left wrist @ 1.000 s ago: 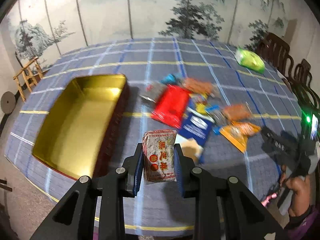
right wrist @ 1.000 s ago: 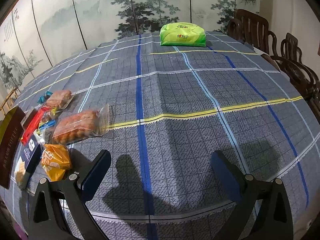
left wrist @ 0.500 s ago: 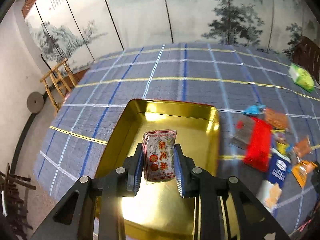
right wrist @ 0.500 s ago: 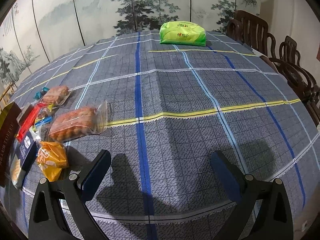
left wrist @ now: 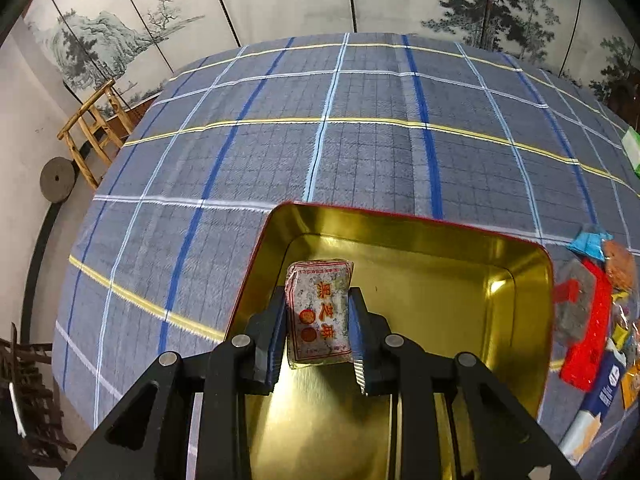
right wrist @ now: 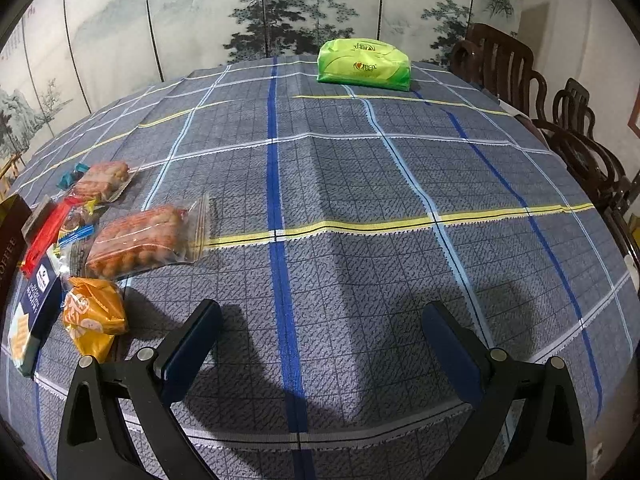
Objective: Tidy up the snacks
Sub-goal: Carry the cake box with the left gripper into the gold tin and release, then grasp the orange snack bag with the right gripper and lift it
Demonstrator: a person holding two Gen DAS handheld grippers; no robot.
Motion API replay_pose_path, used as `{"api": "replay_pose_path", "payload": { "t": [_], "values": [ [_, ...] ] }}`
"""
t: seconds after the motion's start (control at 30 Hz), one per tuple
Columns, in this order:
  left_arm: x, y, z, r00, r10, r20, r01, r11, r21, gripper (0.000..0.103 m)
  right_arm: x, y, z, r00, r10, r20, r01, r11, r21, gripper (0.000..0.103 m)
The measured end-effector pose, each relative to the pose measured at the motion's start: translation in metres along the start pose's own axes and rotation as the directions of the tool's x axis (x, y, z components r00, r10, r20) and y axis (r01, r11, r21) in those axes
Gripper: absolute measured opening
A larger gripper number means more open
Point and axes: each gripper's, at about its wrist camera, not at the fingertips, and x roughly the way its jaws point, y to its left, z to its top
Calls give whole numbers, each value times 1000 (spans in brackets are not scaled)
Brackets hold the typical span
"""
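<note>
gold tin (left wrist: 400,236) under left fingers (left wrist: 320,334) clenched on sesame packet (left wrist: 320,312); right fingers (right wrist: 320,344) released over tablecloth (right wrist: 360,184)

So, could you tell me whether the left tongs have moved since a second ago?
Yes. The left tongs, shut on the sesame snack packet, travelled from the tablecloth beside the gold tin to above its inside.

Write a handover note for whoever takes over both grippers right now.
Left gripper: shut on a grey snack packet, held above the gold tin, not released.
Right gripper: open, holding nothing, above bare tablecloth.
Tin holds nothing visible so far.
Left to do: drop this packet in, then the pile beside the tin.
</note>
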Motion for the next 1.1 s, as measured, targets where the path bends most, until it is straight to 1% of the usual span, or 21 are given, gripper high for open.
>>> {"api": "replay_pose_path", "payload": {
  "t": [0.03,0.07,0.13,0.2,0.27,0.33,0.4,0.47,0.5,0.57,0.67,0.7,0.73,0.8,0.87,0.9,0.97,1.0,1.03,1.07,1.1],
  "values": [
    [2,0,2,1000,1,6,-1,1000,2,26,0,0,0,1000,1,1,-1,1000,0,100],
    [4,0,4,1000,11,12,-11,1000,5,30,0,0,0,1000,0,0,0,1000,0,100],
    [6,-1,9,999,33,31,-33,999,16,32,0,1,0,1000,1,-3,-1,1000,-1,101],
    [5,-1,11,997,60,47,-61,998,13,39,0,1,1,1000,1,-3,-1,1000,-2,101],
    [-4,1,9,997,40,70,-40,999,0,47,-1,0,0,1000,4,-3,-4,1000,-1,101],
    [-21,3,2,994,25,109,-23,1000,-17,47,0,0,1,1000,12,0,-12,1000,3,101],
    [-46,5,-12,986,8,167,-3,1000,-31,51,-8,-4,-2,997,68,32,-69,998,13,100],
    [-69,6,-29,978,-10,211,19,999,-40,71,-21,-1,-7,988,137,64,-137,991,-5,99],
    [-79,7,-38,972,-22,232,33,998,-47,74,-25,2,-9,983,170,70,-169,985,-18,98],
    [-102,9,-62,960,-43,278,61,997,-56,75,-43,14,-12,959,267,97,-259,962,-88,97],
    [-128,5,-95,950,-59,307,75,996,-40,75,-66,42,-10,930,344,131,-305,919,-252,97],
    [-134,4,-105,949,-69,309,83,996,-32,75,-67,50,-7,927,355,122,-308,906,-290,98],
    [-139,2,-112,947,-74,312,87,996,-27,76,-65,59,-4,931,351,100,-301,893,-334,98],
    [-149,2,-130,945,-79,317,91,996,-24,77,-57,69,0,934,350,73,-302,882,-362,98],
    [-153,2,-145,949,-80,304,92,995,-25,80,-46,77,2,918,397,7,-367,853,-372,98],
    [-154,2,-151,952,-81,295,92,995,-26,80,-41,84,3,920,391,-10,-364,847,-387,98],
    [-153,3,-159,957,-76,279,89,995,-33,80,-31,95,3,935,353,-33,-332,839,-431,98],
    [-153,4,-162,960,-79,270,93,995,-38,80,-27,98,3,933,358,-48,-341,831,-439,94],
    [-152,4,-164,961,-80,263,95,995,-42,80,-22,99,5,927,369,-65,-359,826,-435,71],
    [-151,5,-167,964,-80,253,95,994,-48,80,-16,101,5,927,364,-94,-367,824,-432,53],
    [-151,6,-169,966,-81,247,98,994,-56,80,-10,101,4,928,348,-131,-369,822,-432,47]
  ]
}}
